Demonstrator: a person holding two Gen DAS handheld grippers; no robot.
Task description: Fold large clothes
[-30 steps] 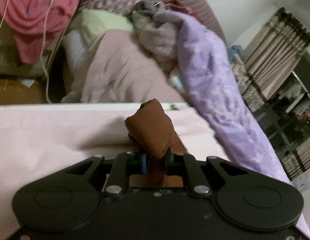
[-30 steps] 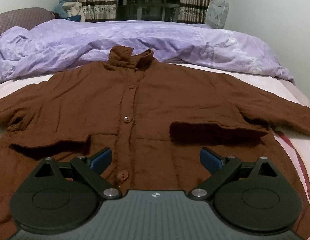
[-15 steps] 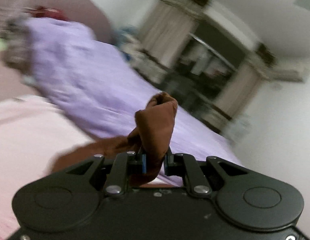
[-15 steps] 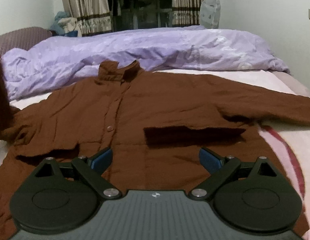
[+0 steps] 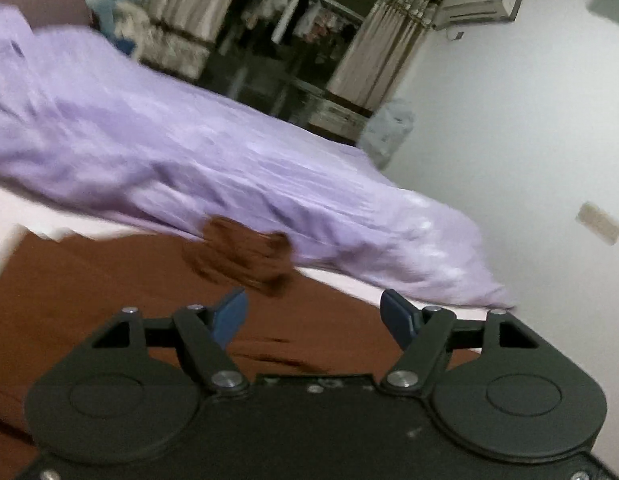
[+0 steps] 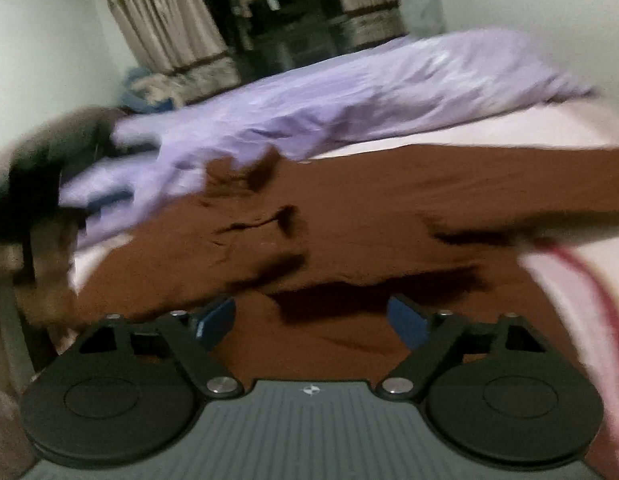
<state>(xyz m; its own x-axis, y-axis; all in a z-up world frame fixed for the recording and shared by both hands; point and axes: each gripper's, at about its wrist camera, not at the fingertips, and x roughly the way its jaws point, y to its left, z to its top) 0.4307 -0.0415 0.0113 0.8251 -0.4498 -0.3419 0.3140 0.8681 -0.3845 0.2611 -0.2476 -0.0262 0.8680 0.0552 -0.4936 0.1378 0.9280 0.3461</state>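
Released sleeve (image 6: 213, 248) across brown jacket (image 6: 389, 200)

Brown jacket (image 6: 389, 200), lilac quilt (image 5: 189, 152), pale pink sheet (image 6: 489, 128), beige brown-banded curtains (image 5: 369, 40)

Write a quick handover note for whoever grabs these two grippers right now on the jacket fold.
Left hand-held gripper: open, holding nothing, above the brown jacket.
Right hand-held gripper: open, empty, over the jacket's lower front.
Jacket lies front up on the pink bed sheet, collar toward the purple duvet.
Done: one sleeve appears laid across the chest; both views are blurred.
Left: the other sleeve is still stretched out; fold it in, then fold the body.
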